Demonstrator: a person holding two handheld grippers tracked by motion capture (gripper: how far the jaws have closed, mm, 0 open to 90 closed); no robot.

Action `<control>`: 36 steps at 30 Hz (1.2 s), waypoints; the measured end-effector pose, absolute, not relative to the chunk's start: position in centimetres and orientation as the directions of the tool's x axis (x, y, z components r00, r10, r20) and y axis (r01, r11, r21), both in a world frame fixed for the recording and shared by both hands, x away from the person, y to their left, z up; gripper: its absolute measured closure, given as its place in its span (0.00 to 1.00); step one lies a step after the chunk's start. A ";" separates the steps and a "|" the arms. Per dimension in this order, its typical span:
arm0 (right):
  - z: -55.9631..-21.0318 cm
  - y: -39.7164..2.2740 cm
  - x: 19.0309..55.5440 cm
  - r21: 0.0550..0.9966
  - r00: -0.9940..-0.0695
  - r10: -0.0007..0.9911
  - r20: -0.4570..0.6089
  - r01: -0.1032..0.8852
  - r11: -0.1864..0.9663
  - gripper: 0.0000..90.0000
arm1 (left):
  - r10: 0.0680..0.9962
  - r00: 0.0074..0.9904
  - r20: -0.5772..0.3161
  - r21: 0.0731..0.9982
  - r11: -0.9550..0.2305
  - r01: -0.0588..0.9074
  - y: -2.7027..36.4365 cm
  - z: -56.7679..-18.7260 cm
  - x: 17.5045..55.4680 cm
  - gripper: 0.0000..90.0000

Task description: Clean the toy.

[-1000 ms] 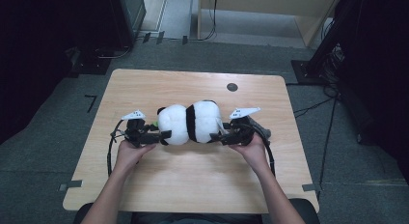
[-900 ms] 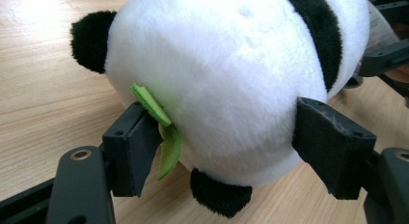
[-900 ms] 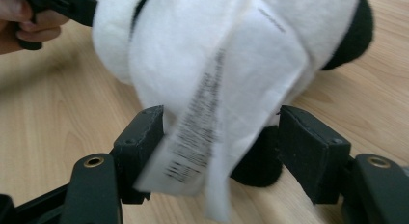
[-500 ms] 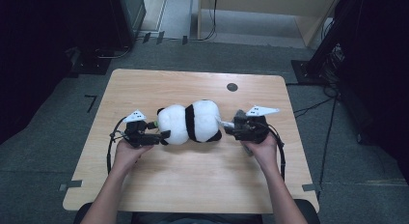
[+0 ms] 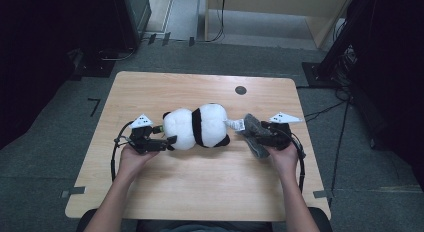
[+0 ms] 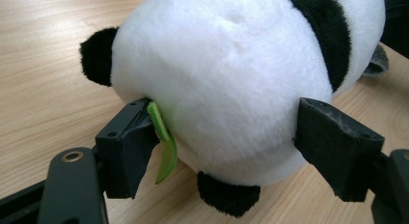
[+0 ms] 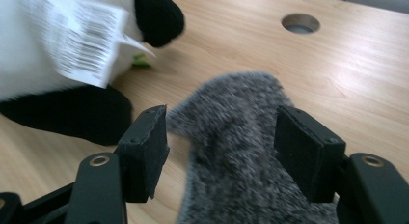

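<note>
A black-and-white panda plush (image 5: 197, 126) lies on its side in the middle of the wooden table (image 5: 200, 192). My left gripper (image 5: 167, 140) is closed around its white head (image 6: 226, 74); both pads touch the fur, one beside a green felt leaf (image 6: 164, 142). Its jaws have just been opening a little, with the head still between them. To the right of the panda's rear, my right gripper (image 5: 251, 132) holds a grey fuzzy cloth (image 5: 256, 138). In the right gripper view the cloth (image 7: 231, 137) fills the gap between the pads, and these jaws have just been closing on it.
A white barcode tag (image 7: 82, 45) sticks out of the panda's rear towards the right gripper. A round cable hole (image 5: 240, 90) sits at the back of the table. Dark equipment and cables stand on the floor around the table.
The right gripper has moved to the right, away from the panda's rear, taking the grey cloth with it. The left gripper and the panda have stayed where they were.
</note>
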State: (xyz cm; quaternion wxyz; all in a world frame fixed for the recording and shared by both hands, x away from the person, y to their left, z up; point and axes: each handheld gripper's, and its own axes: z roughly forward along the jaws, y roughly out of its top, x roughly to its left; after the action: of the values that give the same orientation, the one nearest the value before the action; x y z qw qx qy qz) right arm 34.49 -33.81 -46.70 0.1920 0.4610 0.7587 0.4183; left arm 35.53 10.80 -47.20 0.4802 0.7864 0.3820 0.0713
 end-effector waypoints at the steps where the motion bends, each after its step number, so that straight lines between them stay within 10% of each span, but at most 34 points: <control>1: -47.0 -33.8 34.6 0.804 -0.493 0.865 0.089 0.548 0.229 0.43 | 0.668 0.699 -0.256 0.811 -0.245 0.531 10.8 -47.3 35.6 0.24; 28: -51.6 -34.1 35.7 0.742 -0.462 0.883 0.077 0.618 0.259 0.52 | 0.665 0.703 -0.252 0.813 -0.248 0.527 10.3 -47.8 35.9 0.14; 36: -51.1 -34.4 35.9 0.713 -0.403 0.907 0.123 0.671 0.202 0.78 | 0.647 0.709 -0.280 0.824 -0.217 0.523 10.6 -46.8 35.4 0.17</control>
State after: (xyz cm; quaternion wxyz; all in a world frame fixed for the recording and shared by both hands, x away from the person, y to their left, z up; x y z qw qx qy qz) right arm 35.88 -34.35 -51.09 0.1646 0.5208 0.7574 0.3577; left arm 35.39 10.58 -46.83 0.5001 0.7774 0.3763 0.0620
